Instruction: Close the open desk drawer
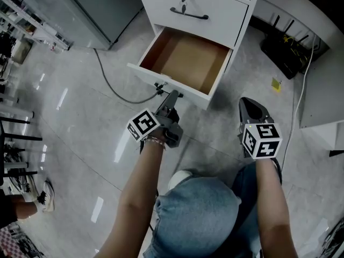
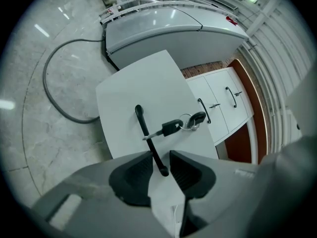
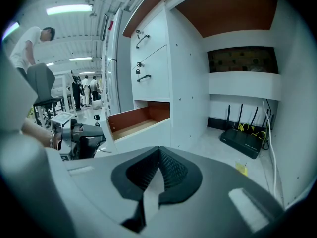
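The white desk's lowest drawer (image 1: 185, 63) stands pulled out, its brown inside empty. A black bar handle (image 2: 145, 130) runs across its white front (image 2: 133, 83), and a key with a ring (image 2: 174, 128) sticks out of the lock beside it. My left gripper (image 2: 162, 165) points level at that front. Its jaws stand apart, with the handle's near end in the gap and no pad pressing on it. In the head view it sits right at the drawer front (image 1: 171, 98). My right gripper (image 1: 248, 105) hangs shut and empty to the drawer's right, above the floor.
A grey cable (image 1: 110, 82) curls over the tiled floor left of the drawer. A black router with wires (image 1: 285, 52) lies under the desk at the right, with a yellow tag (image 1: 276, 84) nearby. The closed drawer above (image 1: 189, 13) has its own handle. My knee (image 1: 199, 208) is below.
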{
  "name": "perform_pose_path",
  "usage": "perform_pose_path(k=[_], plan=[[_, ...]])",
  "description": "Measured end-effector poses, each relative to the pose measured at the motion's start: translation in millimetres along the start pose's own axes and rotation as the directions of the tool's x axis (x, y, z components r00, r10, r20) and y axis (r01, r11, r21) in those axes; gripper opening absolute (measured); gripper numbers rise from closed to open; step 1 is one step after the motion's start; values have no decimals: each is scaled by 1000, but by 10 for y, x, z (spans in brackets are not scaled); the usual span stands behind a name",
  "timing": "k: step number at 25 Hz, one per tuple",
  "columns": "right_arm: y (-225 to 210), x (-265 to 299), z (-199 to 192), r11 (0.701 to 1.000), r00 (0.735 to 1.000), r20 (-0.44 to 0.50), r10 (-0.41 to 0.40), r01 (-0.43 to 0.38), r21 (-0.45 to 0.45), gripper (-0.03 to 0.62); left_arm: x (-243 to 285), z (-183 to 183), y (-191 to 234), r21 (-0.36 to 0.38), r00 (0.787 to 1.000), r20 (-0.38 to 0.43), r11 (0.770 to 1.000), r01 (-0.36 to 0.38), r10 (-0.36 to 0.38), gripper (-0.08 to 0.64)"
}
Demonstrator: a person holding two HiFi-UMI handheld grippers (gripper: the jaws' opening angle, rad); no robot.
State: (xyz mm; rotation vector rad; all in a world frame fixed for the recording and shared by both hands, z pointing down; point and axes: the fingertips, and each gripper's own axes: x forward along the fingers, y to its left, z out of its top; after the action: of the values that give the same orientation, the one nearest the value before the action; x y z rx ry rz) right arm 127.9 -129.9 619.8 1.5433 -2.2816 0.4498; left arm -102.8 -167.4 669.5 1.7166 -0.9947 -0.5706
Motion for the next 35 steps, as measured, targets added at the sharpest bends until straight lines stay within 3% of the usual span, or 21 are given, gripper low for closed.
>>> perform_pose_path(k=[4,14,35], plan=[[-17,-10,4,1000,1000,2,0,0,3,0,60,37,-95,1,999,16,1000,28,-28,95],[-6,-4,9,1000,1000,2,1,-1,-2,0,158,2,-125,30,1000,-19,999,17,-16,104],[139,158,1,999,1000,-16,10,-10,-31,-2,446,88,-110,38,997,-62,998,-47,50,107]])
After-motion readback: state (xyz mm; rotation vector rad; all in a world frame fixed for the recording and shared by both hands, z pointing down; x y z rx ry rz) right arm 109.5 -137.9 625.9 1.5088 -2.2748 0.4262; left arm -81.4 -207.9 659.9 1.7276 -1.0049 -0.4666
